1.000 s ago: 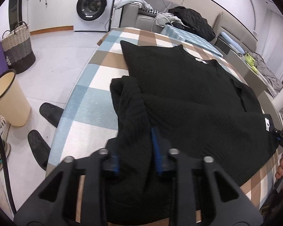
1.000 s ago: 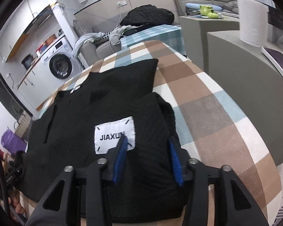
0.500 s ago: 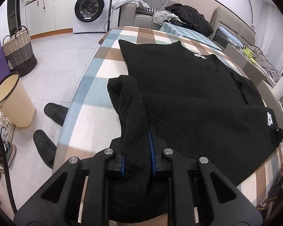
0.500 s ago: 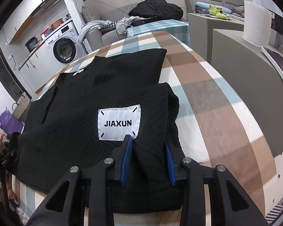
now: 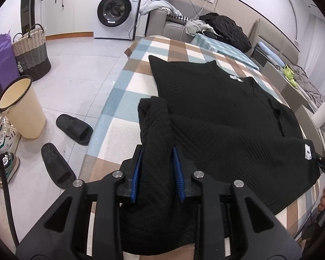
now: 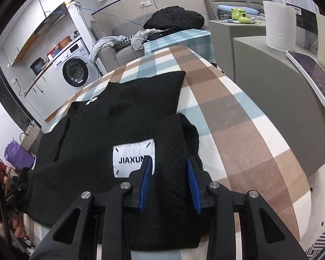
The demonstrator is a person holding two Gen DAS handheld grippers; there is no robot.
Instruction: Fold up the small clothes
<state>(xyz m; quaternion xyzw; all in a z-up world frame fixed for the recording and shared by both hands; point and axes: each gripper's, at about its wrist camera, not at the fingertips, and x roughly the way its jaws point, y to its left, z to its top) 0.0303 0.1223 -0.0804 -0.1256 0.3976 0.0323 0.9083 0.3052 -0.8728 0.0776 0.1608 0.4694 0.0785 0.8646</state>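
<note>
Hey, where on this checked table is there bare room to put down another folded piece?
Bare checked cloth runs between the black garment and the grey cabinet. Another strip lies between the garment and the table's floor-side edge. The middle is covered, and both near corners are crowded by the grippers.

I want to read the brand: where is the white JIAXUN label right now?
In the right wrist view the white JIAXUN label sits on the black garment, just left of the right gripper, partly behind its left fingertip.
</note>
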